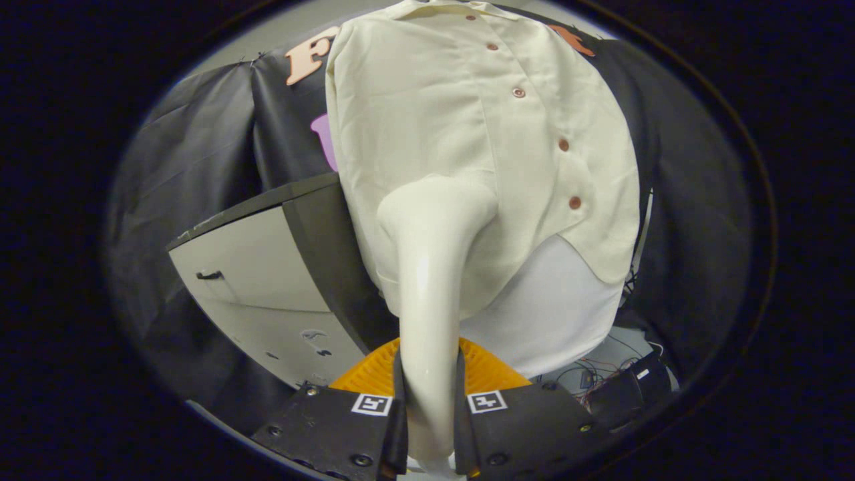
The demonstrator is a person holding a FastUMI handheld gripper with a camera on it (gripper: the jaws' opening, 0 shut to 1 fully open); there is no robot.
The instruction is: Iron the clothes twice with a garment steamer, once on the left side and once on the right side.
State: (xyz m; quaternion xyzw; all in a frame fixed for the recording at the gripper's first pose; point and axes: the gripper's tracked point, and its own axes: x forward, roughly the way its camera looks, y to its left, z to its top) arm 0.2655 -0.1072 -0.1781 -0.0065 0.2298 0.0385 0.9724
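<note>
Black two-finger gripper (431,414) clamped on glossy cream plastic garment steamer (427,267): both fingers press its handle from either side, gap only as wide as handle. Steamer head flares upward, against lower front of cream button-up shirt (467,133) w/ brown buttons, hanging beyond fingers. White cloth panel (554,314) below shirt hem. Ribbed orange disc (374,374) just behind fingers. White cabinet w/ dark top (254,267) beside shirt; drawers closed, contents can't tell. Tangle of wires (601,367) on floor.
</note>
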